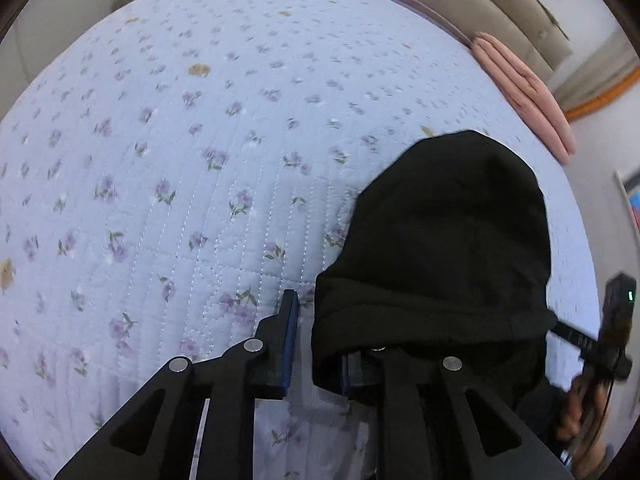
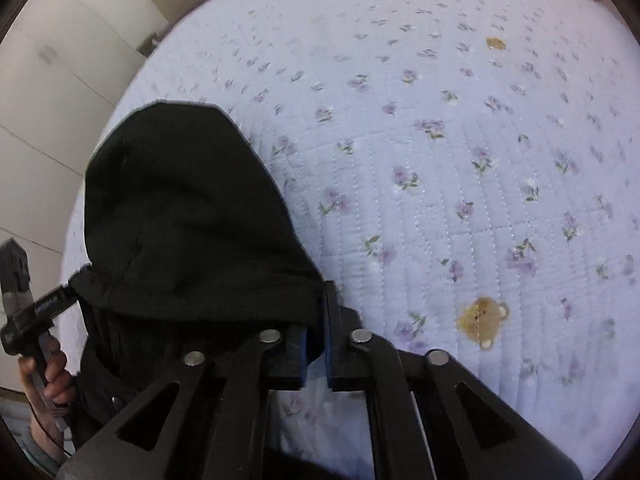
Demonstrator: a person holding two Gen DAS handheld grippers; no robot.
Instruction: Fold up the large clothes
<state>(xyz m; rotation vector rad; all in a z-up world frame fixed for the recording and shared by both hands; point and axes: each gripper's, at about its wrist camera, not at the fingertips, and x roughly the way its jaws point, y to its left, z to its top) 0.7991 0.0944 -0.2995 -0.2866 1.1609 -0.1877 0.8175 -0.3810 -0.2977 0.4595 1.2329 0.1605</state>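
- Left wrist view, nearest to you: your left gripper point(image 1: 316, 344) shows matte black linkage arms with round silver rivets. One finger point(image 1: 289, 320) with its blue pad stands bare at about 7 o'clock of the frame; the other is buried under cloth. The jaws stand slightly apart, and whether they pinch the fabric you cannot tell.
- Just beyond, the black garment point(image 1: 444, 240) drapes over that hidden finger at 5 o'clock: thick, soft, light-swallowing fabric with a rolled hem and a rounded, hood-like dome.
- At 4 o'clock, the other gripper's black body and a hand point(image 1: 580, 408) sit at the frame's edge.
- Right wrist view: your right gripper point(image 2: 316, 344) has its blue-padded jaws pressed together on the garment's hem, the black dome spreading toward 9 o'clock.
- Beneath everything lies the quilted bedspread point(image 1: 180, 160), pale blue, stitched in grids, dotted with purple flowers; a tan bear patch point(image 2: 482, 318) sits at 4 o'clock.
- Farthest, at 2 o'clock in the left view, a folded pink cloth point(image 1: 524, 92) lies on the bed's edge.
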